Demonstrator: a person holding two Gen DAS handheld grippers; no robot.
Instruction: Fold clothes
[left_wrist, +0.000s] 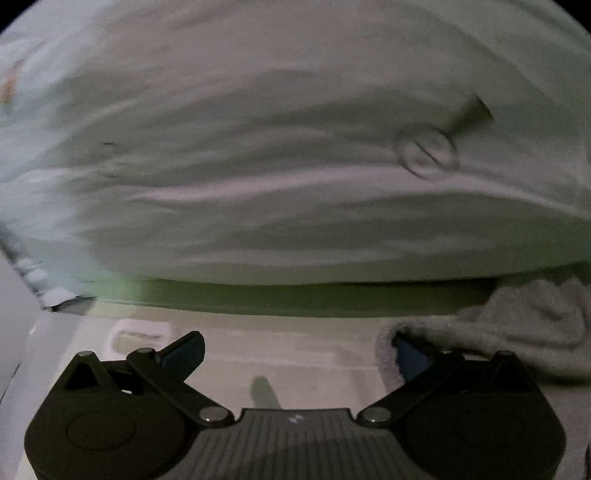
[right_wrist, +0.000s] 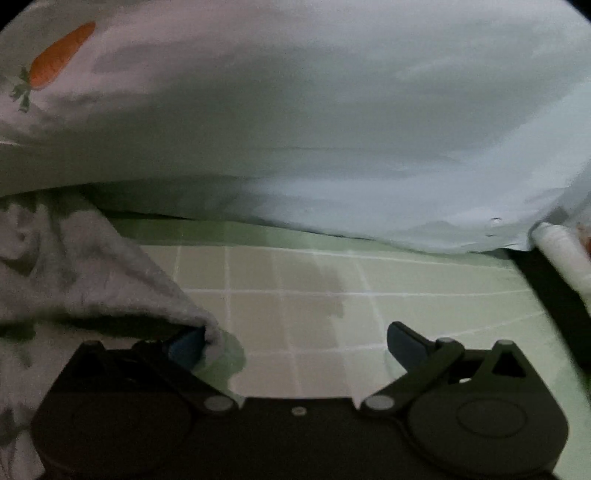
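grey garment (left_wrist: 532, 325): fuzzy, crumpled; lies on the checked cloth at the right edge of the left wrist view and at the left edge of the right wrist view (right_wrist: 74, 273); one hem draped over a fingertip of each gripper, not pinched between them.
left gripper (left_wrist: 299, 354): jaws spread wide, nothing clamped; blue pads; right fingertip (left_wrist: 410, 356) tucked under the garment's edge, left fingertip (left_wrist: 183, 354) bare.
right gripper (right_wrist: 295, 347): jaws spread wide, nothing clamped; left fingertip (right_wrist: 186, 349) touching the garment's corner, which wraps over it; right fingertip (right_wrist: 404, 345) clear of any fabric.
checked cloth (right_wrist: 314, 295): pale green with white grid lines, spread flat beneath both grippers; looks washed-out and cream in the left wrist view (left_wrist: 295, 350).
white bedding (left_wrist: 295, 166): large pale bulk filling the upper part of both views, blurred; lower edge resting along the far side of the checked cloth; same mass in the right wrist view (right_wrist: 332, 129).
round mark (left_wrist: 426, 153): circle on the bedding, upper right in the left wrist view; button or print, cannot tell.
carrot print (right_wrist: 59, 57): orange with green top, on the pale fabric at the upper left corner of the right wrist view.
white roll (right_wrist: 565, 254): pale cylinder at the right edge, beside a dark strip; too blurred to identify.
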